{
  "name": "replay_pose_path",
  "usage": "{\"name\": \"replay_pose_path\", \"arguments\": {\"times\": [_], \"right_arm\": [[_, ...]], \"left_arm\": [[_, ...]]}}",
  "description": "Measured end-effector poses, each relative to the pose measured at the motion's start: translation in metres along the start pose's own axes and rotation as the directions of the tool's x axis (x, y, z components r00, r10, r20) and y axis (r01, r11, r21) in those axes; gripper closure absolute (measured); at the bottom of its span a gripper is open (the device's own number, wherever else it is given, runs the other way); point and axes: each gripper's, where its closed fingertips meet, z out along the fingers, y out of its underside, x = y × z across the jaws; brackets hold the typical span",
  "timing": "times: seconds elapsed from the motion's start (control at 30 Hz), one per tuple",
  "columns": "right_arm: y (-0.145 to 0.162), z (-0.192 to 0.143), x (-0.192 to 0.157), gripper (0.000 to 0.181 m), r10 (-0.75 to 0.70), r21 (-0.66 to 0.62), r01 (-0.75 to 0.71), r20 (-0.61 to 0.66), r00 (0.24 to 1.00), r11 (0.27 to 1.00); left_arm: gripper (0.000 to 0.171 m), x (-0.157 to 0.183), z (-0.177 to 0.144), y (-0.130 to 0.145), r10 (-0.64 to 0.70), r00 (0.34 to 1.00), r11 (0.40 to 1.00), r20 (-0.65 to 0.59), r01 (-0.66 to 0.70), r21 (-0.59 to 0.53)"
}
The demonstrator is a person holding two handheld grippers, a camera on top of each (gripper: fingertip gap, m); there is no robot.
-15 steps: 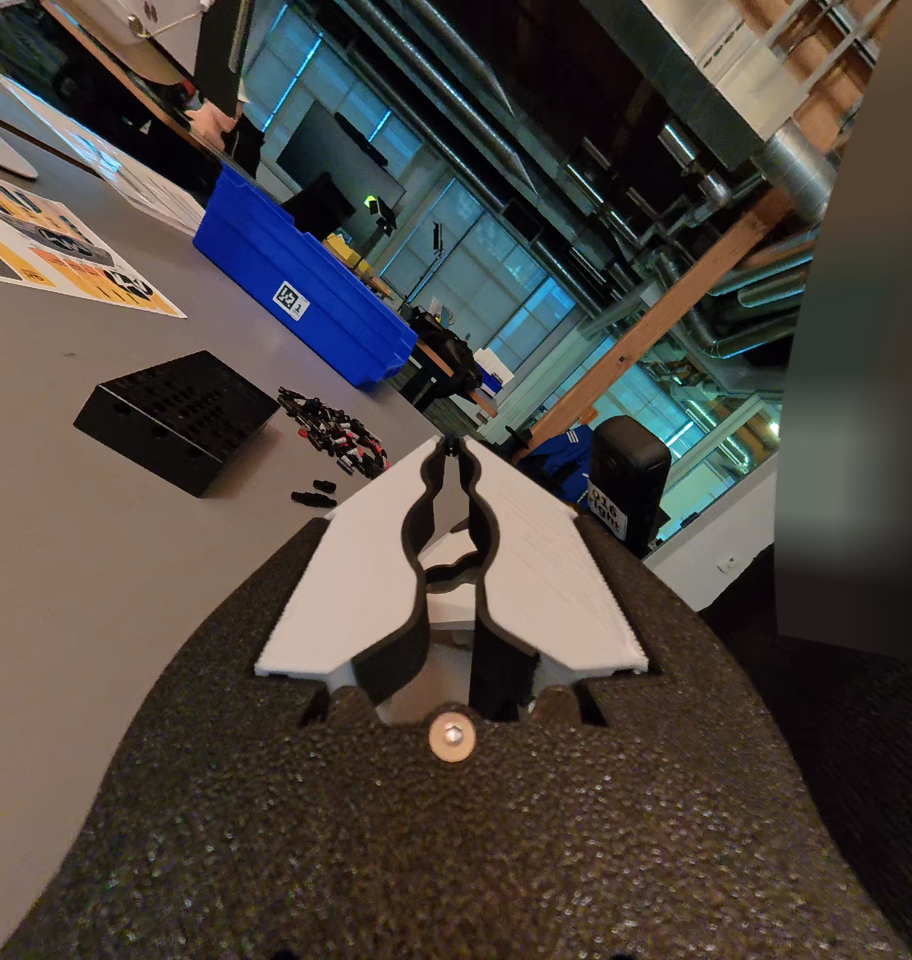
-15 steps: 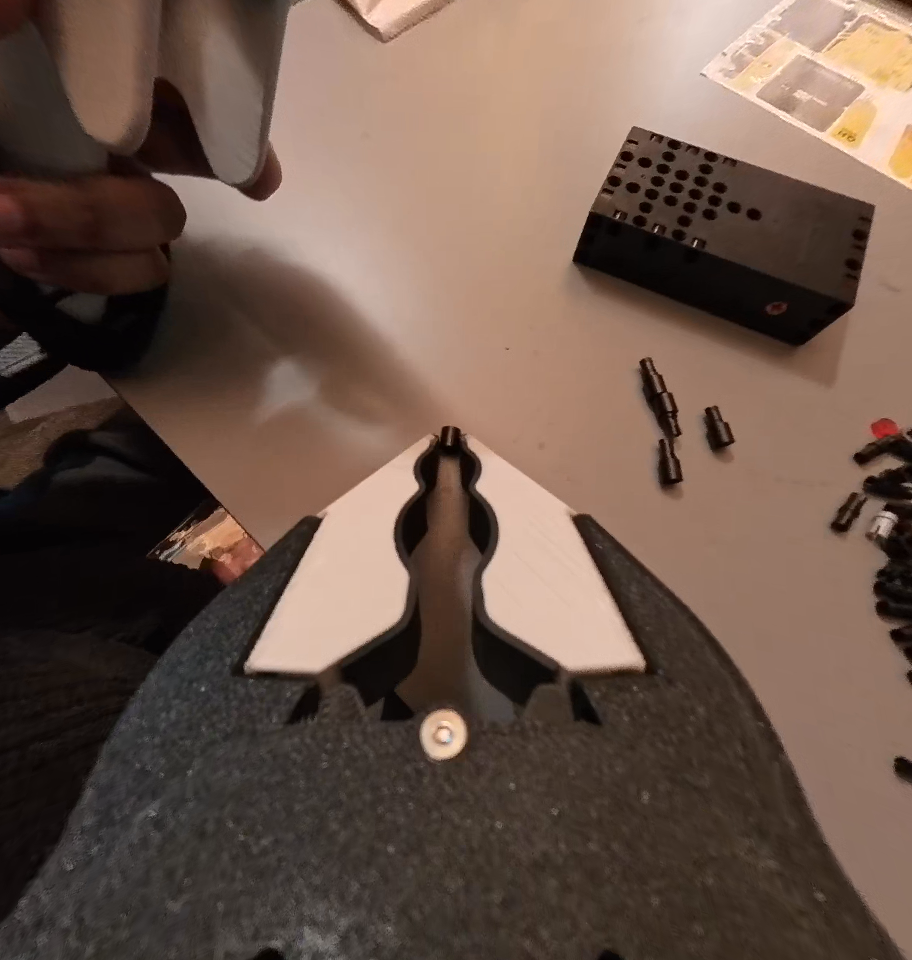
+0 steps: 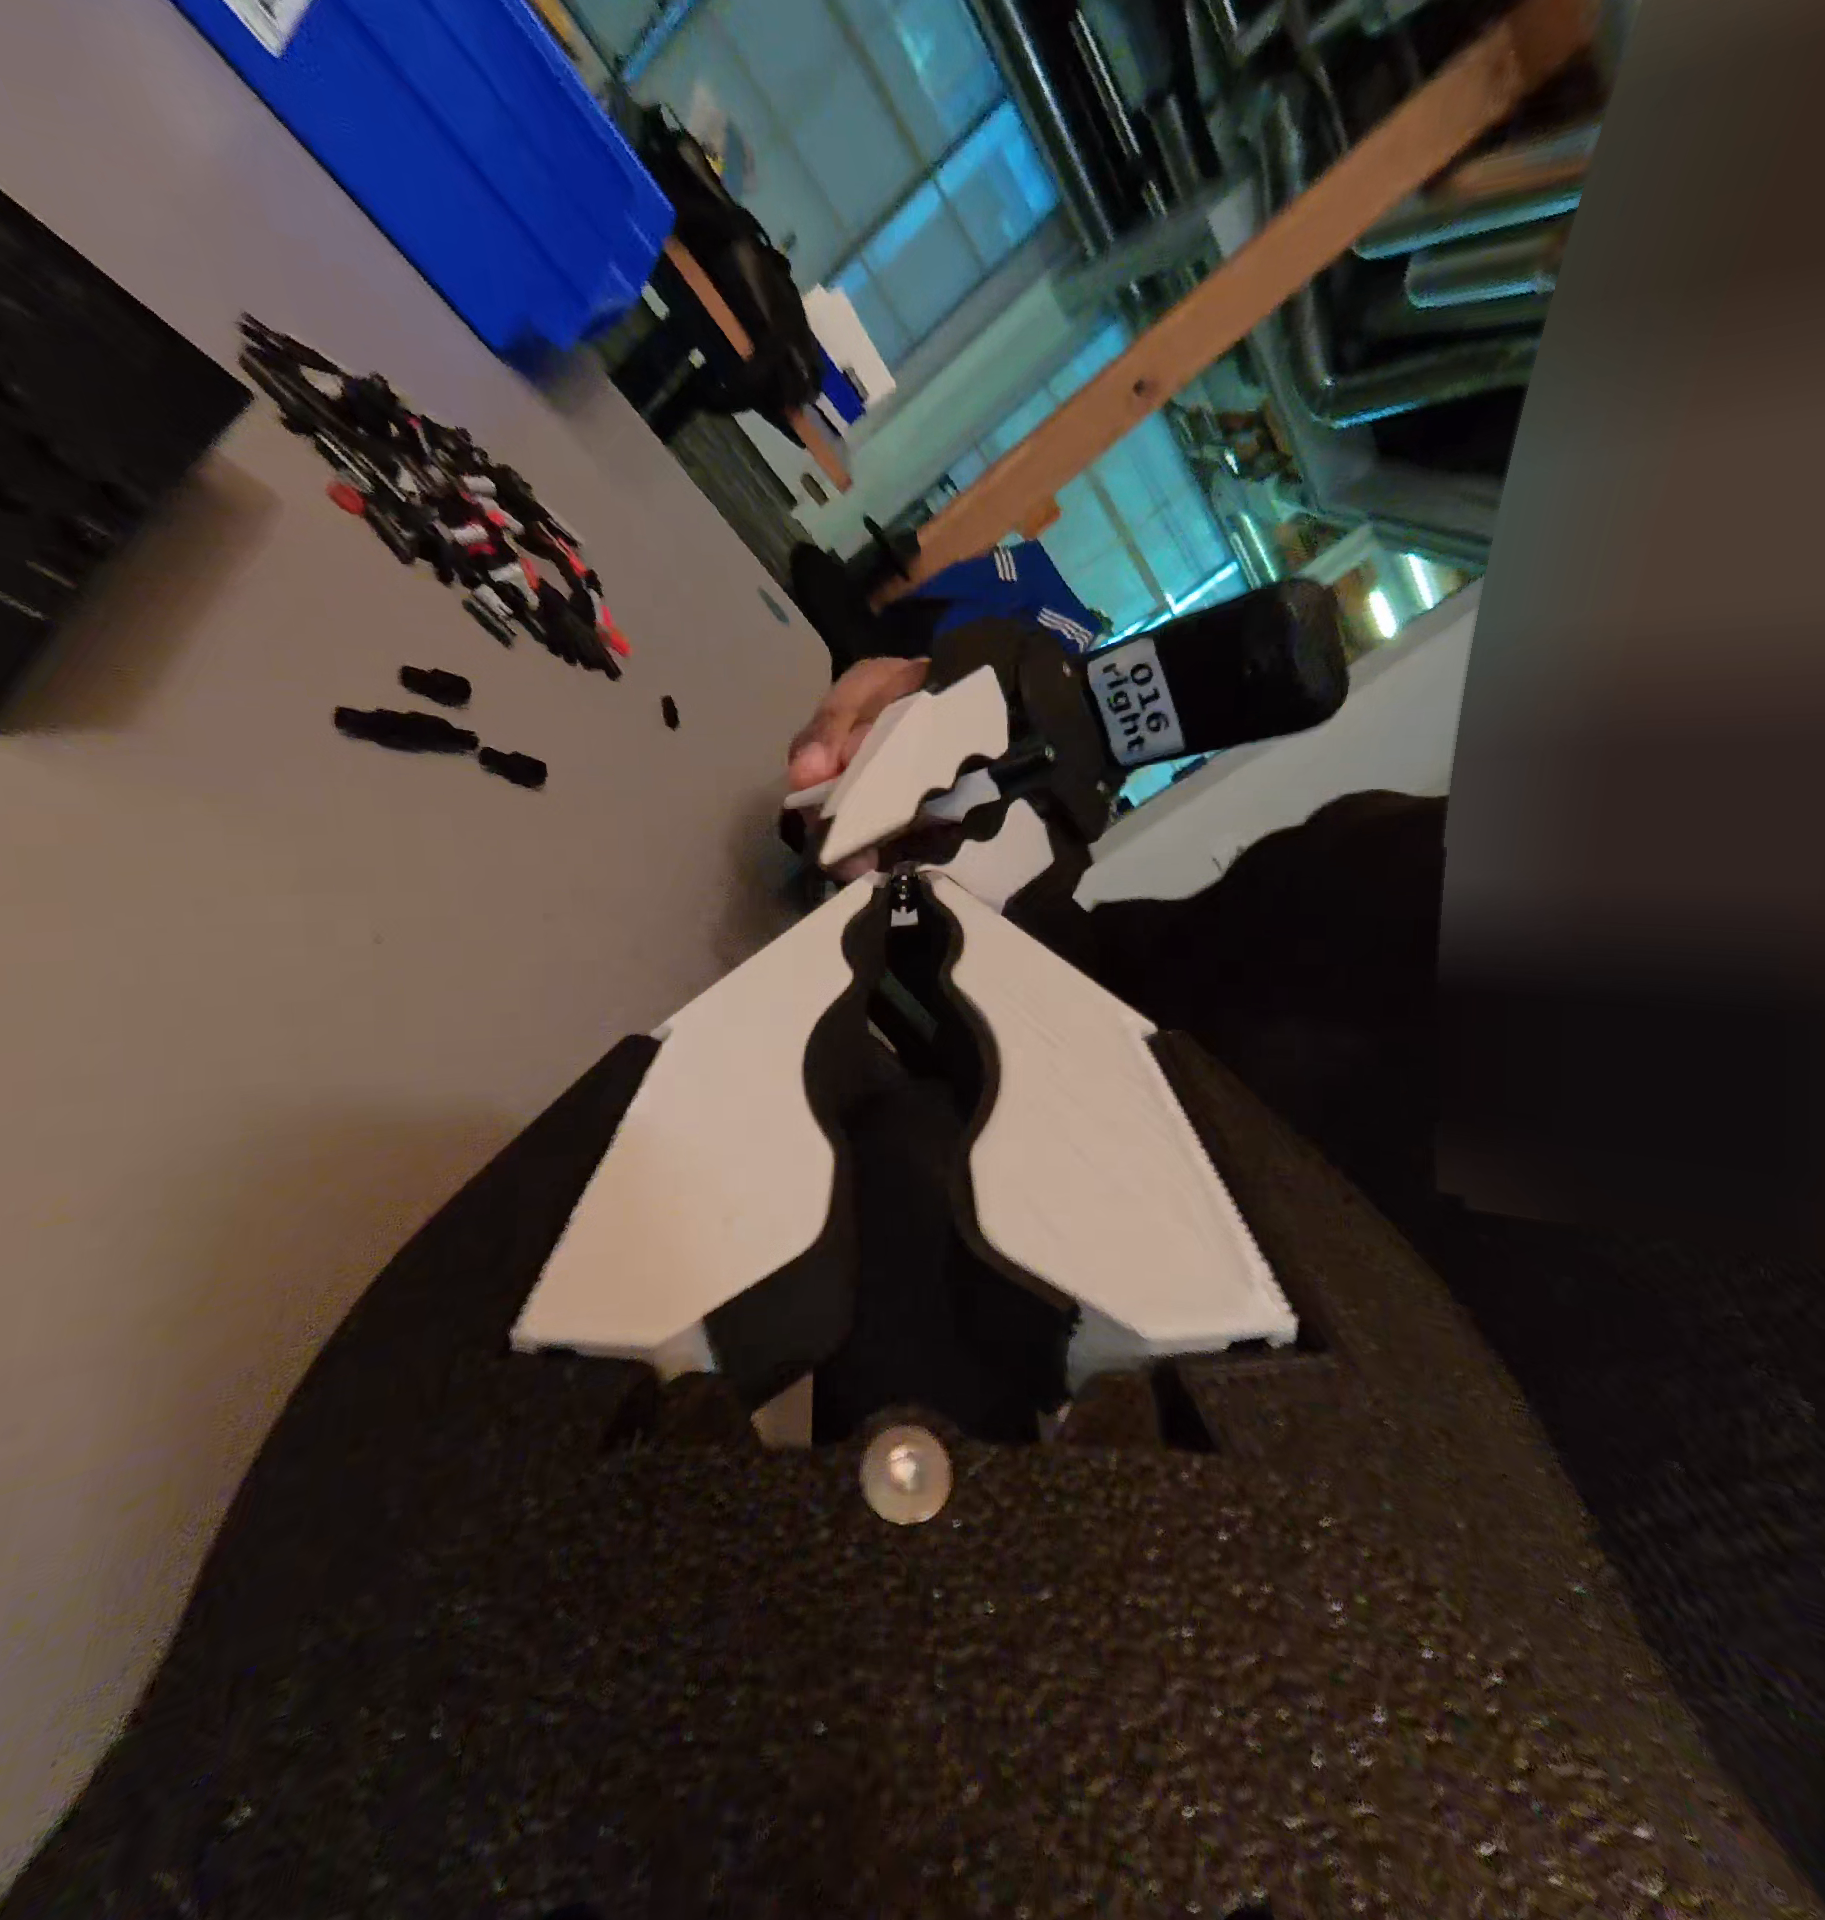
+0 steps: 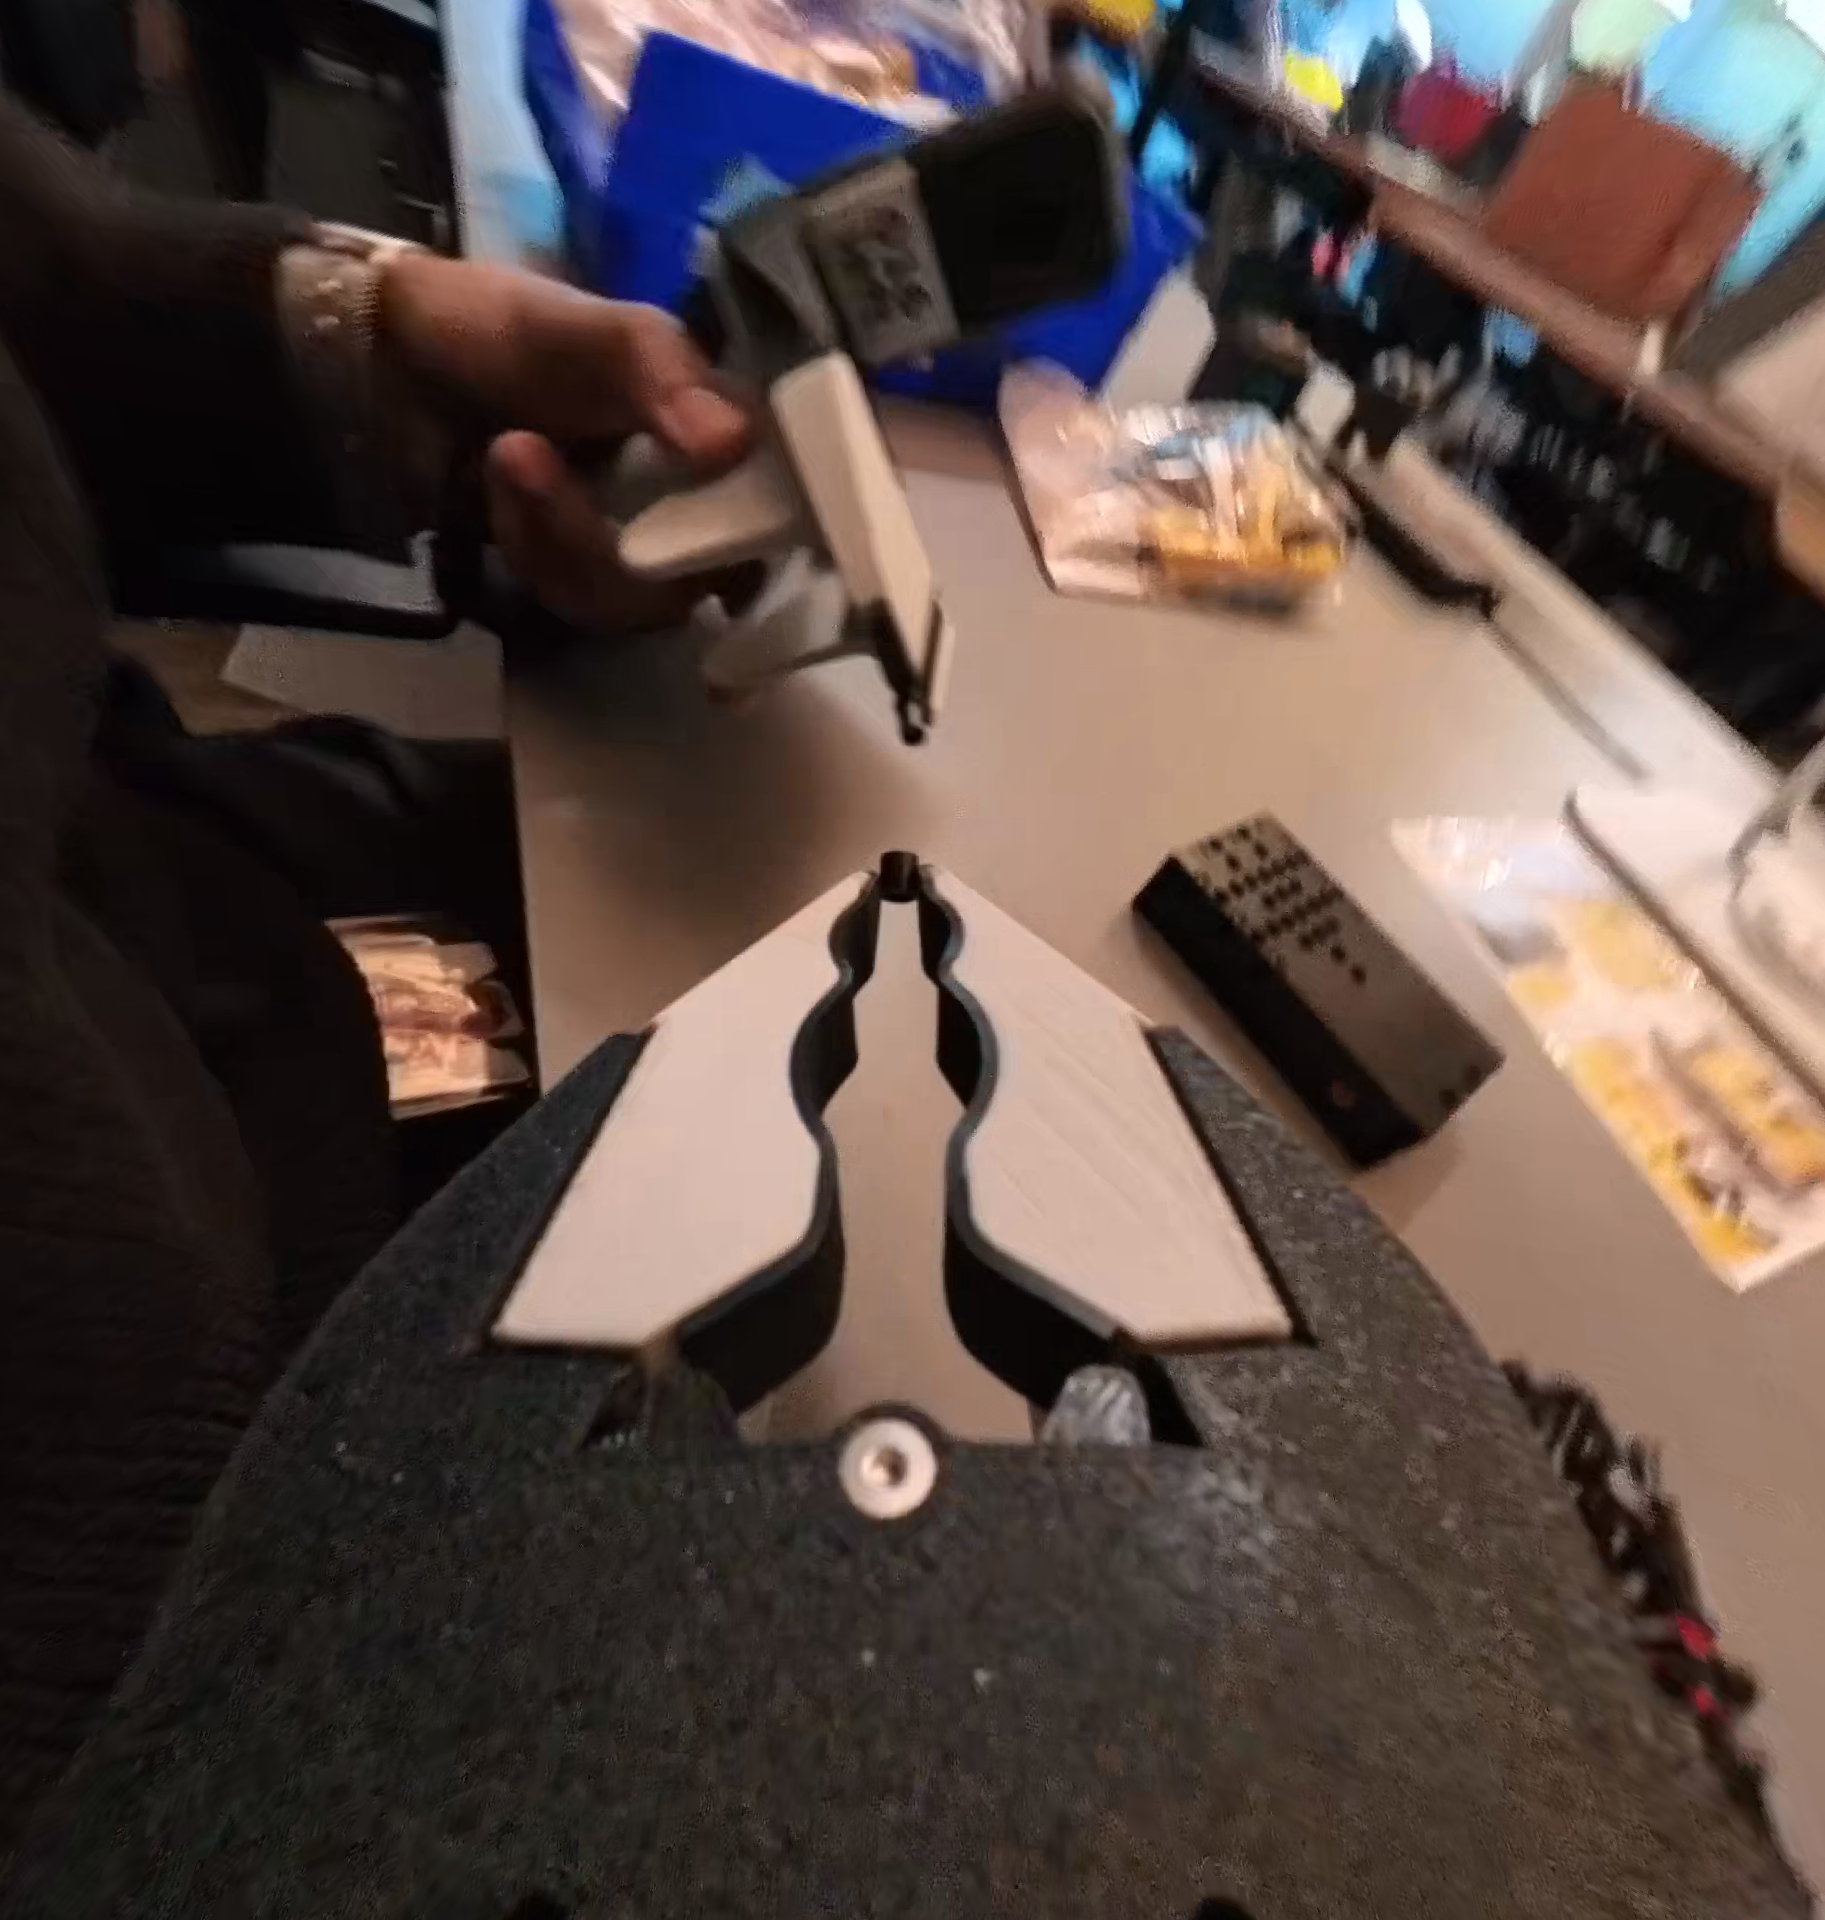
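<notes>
My left gripper point(image 3: 900, 883) is shut on a small black pin point(image 3: 902, 912) at its tips, held above the grey table's edge point(image 3: 762, 582). My right gripper point(image 4: 897, 881) is shut on a short black peg point(image 4: 897, 869). The two grippers face each other tip to tip, a short gap apart. The right gripper also shows in the left wrist view point(image 3: 892, 831), just beyond my tips. The left gripper shows in the right wrist view point(image 4: 913, 707), held by a hand point(image 4: 575, 364), with its pin point(image 4: 910, 719) pointing down.
A black block with several holes point(image 4: 1313, 987) lies on the table point(image 4: 1095, 727), also at the left edge of the left wrist view point(image 3: 56, 499). A pile of black and red pins point(image 3: 440, 520) and loose pins point(image 3: 409, 727) lie nearby. A blue bin point(image 3: 451, 135) and printed sheets point(image 4: 1666, 1049) lie farther off. Less than 4 cm separates the two grippers' tips.
Both grippers have swung to face each other. The right gripper rose from looking down at the table; the left turned toward the right gripper, which now sits close before its tips.
</notes>
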Motion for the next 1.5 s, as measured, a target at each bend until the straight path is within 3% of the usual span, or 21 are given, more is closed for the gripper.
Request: {"name": "replay_pose_path", "arguments": {"times": [0.1, 0.3, 0.53, 0.87, 1.5], "right_arm": [[-0.005, -0.002, -0.011, 0.174, -0.102, 0.092, 0.1, 0.017, 0.995, 0.991], [-0.018, -0.018, -0.006, 0.174, -0.036, 0.211, 0.026, 0.043, 0.998, 0.977], [-0.017, -0.016, -0.008, 0.174, -0.026, 0.207, 0.009, 0.078, 0.997, 0.978], [-0.01, -0.006, -0.011, 0.174, -0.094, 0.14, 0.089, 0.034, 0.995, 0.986], [-0.008, -0.004, -0.009, 0.174, -0.056, 0.119, 0.049, 0.058, 0.997, 0.992]], "left_arm": [[0.169, -0.001, 0.003, 0.004, -0.009, 1.0, 0.999, 0.0, 0.009, -0.033], [0.169, 0.004, 0.01, 0.015, -0.005, 1.0, 0.996, -0.02, 0.003, -0.09], [0.169, 0.006, 0.01, 0.014, 0.001, 1.0, 0.997, -0.029, -0.003, -0.076], [0.169, 0.002, 0.011, 0.015, 0.003, 1.0, 0.997, 0.001, -0.002, -0.081], [0.169, -0.006, 0.013, 0.016, 0.032, 0.997, 0.996, 0.071, -0.026, -0.082]]}}
